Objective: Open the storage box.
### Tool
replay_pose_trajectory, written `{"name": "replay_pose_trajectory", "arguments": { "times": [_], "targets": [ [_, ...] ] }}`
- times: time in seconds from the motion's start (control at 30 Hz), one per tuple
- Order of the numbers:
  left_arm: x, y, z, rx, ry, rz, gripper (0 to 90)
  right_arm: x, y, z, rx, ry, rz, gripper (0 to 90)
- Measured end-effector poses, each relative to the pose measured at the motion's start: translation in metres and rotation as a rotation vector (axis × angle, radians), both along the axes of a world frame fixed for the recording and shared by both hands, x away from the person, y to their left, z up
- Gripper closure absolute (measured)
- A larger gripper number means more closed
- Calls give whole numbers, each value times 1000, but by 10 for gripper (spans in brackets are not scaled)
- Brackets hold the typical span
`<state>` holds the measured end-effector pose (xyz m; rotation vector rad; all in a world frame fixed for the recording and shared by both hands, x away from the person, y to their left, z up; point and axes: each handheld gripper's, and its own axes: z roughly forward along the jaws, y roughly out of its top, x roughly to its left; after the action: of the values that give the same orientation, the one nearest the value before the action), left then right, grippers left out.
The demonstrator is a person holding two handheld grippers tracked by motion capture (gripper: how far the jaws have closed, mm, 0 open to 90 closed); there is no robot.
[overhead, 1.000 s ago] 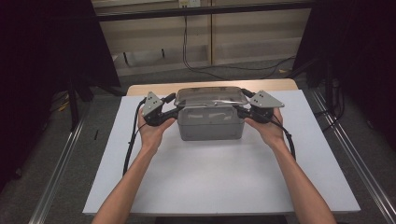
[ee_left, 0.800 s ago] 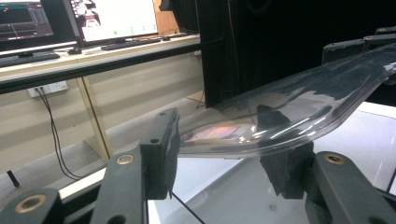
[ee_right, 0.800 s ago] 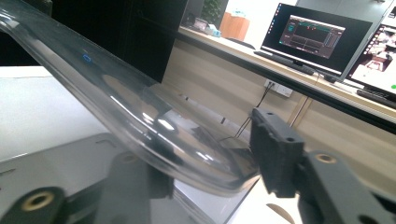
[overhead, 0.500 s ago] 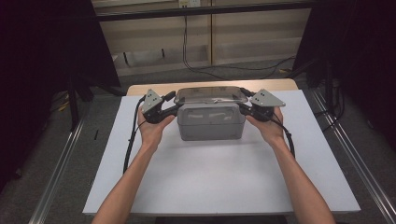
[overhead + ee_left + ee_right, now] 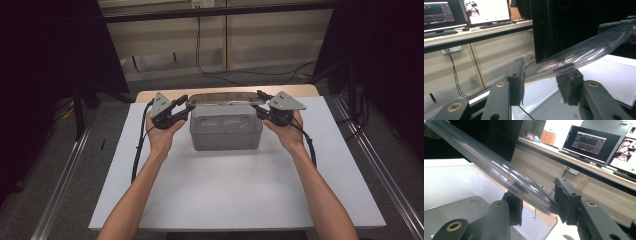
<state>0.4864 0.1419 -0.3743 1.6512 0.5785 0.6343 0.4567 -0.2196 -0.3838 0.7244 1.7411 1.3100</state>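
The left hand-held gripper (image 5: 184, 106) and right hand-held gripper (image 5: 258, 107), jaws just closing, each pinch one end of the clear lid (image 5: 221, 98), held just above the grey plastic bin (image 5: 226, 132). The bin's inside is hard to make out through the lid; the bin sits on the white surface (image 5: 240, 185).

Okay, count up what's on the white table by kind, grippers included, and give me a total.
Clear lid: 1
Grey bin: 1
Grippers: 2, left gripper and right gripper, one at each end of the lid
Total: 4
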Motion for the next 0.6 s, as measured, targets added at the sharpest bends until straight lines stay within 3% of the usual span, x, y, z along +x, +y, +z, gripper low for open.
{"name": "replay_pose_trajectory", "arguments": {
  "times": [0.23,0.4,0.6],
  "targets": [
    [3,2,1,-9,-3,6,633,3,0,4,8,3,5,592],
    [6,1,-1,-17,2,23,573,4,-1,3,21,5,5,587],
    [14,-2,-5,-13,7,32,584,6,-2,5,19,11,8,586]
  ]
}}
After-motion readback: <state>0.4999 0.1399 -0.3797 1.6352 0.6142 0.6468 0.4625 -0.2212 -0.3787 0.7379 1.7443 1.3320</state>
